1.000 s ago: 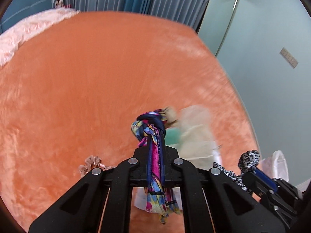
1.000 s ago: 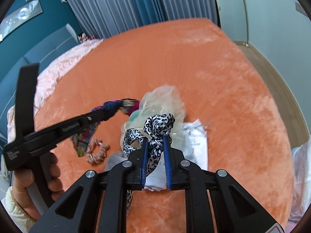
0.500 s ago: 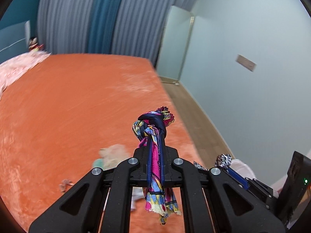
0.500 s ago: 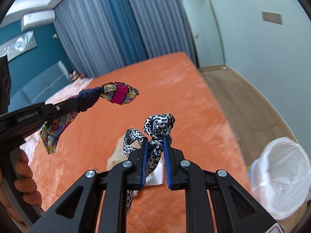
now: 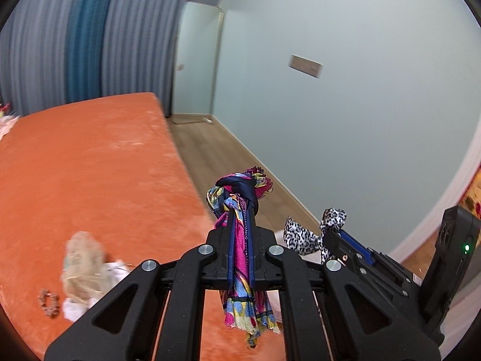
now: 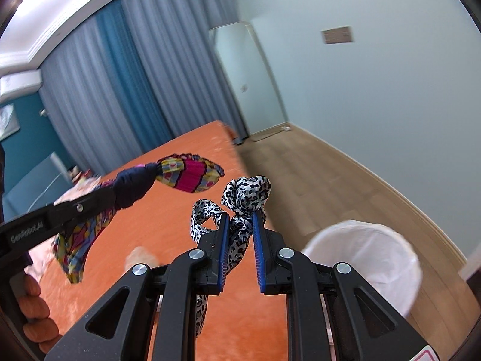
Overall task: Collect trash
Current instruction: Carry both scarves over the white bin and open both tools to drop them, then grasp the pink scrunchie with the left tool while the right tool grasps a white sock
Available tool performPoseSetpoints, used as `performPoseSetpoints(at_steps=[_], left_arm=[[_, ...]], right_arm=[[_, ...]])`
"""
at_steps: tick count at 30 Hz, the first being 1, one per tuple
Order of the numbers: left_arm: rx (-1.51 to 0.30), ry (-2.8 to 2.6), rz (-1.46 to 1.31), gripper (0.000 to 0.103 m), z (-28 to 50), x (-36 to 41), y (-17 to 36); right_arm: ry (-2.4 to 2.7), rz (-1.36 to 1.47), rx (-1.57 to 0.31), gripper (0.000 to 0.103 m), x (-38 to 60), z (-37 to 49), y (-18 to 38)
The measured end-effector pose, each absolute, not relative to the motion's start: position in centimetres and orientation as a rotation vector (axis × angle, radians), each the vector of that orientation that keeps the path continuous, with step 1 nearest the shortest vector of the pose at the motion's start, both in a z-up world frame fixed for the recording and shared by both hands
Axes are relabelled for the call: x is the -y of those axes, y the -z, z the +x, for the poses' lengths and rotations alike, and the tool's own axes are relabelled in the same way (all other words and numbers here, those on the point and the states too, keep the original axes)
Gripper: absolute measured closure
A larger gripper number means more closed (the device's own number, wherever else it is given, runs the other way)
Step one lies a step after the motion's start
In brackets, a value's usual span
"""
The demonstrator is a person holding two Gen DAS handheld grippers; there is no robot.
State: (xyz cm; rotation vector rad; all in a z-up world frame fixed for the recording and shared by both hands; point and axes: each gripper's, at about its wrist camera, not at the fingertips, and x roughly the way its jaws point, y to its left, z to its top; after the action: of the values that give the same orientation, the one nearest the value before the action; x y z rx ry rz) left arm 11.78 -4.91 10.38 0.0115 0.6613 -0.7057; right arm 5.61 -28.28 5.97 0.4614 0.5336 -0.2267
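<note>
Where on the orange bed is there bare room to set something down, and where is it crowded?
Free: the wide stretch of orange bedspread running from the pale netting pile back toward the curtains, and along the bed's floor-side edge. Crowded: the near corner, where the netting, white scraps and a small scrunchie cluster.

The left hand-held gripper [image 6: 99, 198] reads "GenRobot.AI" on its side.

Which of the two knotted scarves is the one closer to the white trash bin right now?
The leopard-print scarf, pinched in the right gripper just beside the white-lined bin. The multicoloured scarf hangs farther left, over the orange bed.
</note>
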Motion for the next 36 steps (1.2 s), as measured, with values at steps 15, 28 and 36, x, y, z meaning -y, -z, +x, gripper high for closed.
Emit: performPoseSetpoints(at_steps=[15,28,36], left_arm=[[-0.728,0.867,0.099,0.096,8.0,16.3,-7.4],[-0.793,0.836,0.104,0.057,8.4,18.8,-4.3],[-0.773,0.802,0.094,0.054,8.2,17.2,-4.7]], right_arm=[[0.387,0.541,-0.548,0.088,34.8,0.8,-2.8],[0.419,0.576,-0.630,0.069,36.2,0.9,0.1],[0.387,0.539,-0.623,0.062,35.3,1.6,-1.1]])
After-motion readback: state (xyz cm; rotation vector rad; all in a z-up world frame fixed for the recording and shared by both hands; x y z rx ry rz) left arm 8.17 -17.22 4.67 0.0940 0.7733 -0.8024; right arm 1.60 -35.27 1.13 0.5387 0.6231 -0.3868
